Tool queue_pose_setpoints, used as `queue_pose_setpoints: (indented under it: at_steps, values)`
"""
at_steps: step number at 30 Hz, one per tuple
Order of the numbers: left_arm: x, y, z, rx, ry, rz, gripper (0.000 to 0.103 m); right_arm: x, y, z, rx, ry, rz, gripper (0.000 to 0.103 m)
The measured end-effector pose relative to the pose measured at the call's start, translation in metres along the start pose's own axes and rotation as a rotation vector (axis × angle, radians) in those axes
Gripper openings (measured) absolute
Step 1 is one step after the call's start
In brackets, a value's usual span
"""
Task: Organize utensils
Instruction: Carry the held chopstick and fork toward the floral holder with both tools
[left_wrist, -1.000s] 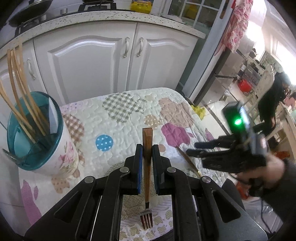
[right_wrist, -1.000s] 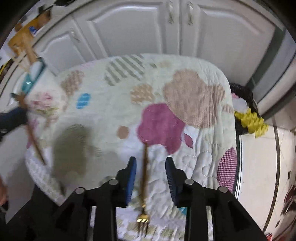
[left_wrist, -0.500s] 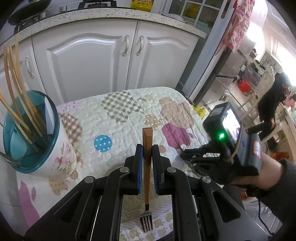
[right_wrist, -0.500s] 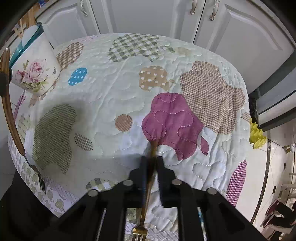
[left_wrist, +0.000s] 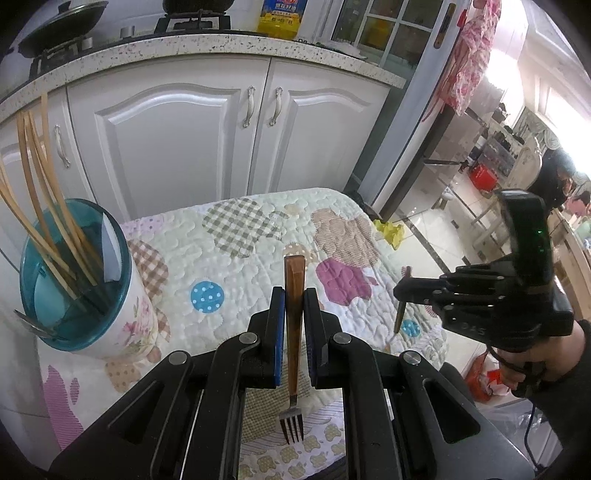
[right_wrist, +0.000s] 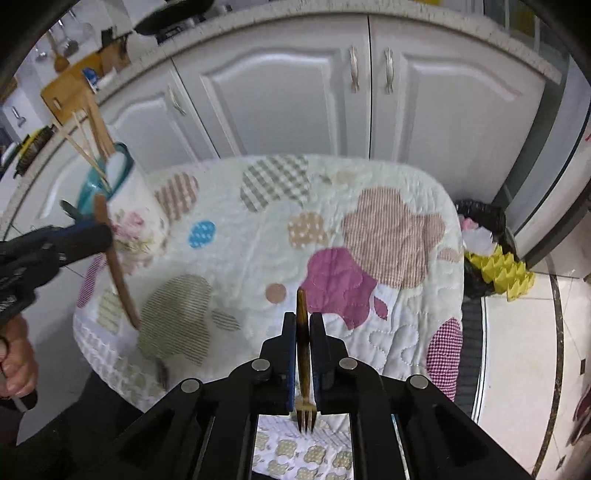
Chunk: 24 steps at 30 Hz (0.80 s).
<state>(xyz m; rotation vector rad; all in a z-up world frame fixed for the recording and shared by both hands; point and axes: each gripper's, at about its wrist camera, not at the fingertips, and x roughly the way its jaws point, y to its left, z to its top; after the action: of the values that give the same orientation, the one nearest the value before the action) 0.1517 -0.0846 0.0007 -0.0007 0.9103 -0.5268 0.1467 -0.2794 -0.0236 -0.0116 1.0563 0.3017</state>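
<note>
Since a second ago the right gripper (right_wrist: 303, 332) has closed its jaws on the slim brown fork (right_wrist: 303, 354) that lay between them on the quilt, and now carries it clear of the cloth. Its jaws have just been closing and now pinch the handle, tines hanging toward the camera. The left gripper (left_wrist: 294, 314) has not shifted; its jaws stay pressed on a wood-handled fork (left_wrist: 293, 332), handle tip pointing up and away, tines low near the lens.

Below both lies the worktop (right_wrist: 399, 332), a low surface with rounded corners under a pale quilted cover (left_wrist: 251, 266) with checked, pink, tan and blue-dotted patches. At its left end stands a floral utensil holder (left_wrist: 122, 314) with a teal rim, upright, with several bamboo chopsticks (left_wrist: 40, 206) leaning out of it. White cabinet doors (left_wrist: 184, 136) with metal handles rise behind, topped by a speckled counter (left_wrist: 207, 44) carrying a stove and a yellow bottle. A yellow object (right_wrist: 498, 273) sits on the tiled floor by the worktop's right corner.

In the right wrist view the left gripper and its fork are blurred. A dark metal piece pokes over the holder's rim; what it is I cannot tell. People far off at the right are too small to make out.
</note>
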Motion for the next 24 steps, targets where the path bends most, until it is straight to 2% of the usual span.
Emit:
queue_pose_setpoints:
  at_steps: [9, 24]
  values:
    - [-0.011, -0.004, 0.0, 0.022, 0.021, 0.012, 0.008, -0.023, 0.009, 0.0, -0.021, -0.04, 0.01, 0.006]
    - [-0.034, -0.009, 0.009, 0.04, -0.019, 0.011, 0.008, -0.048, 0.019, 0.011, -0.042, -0.09, 0.029, 0.006]
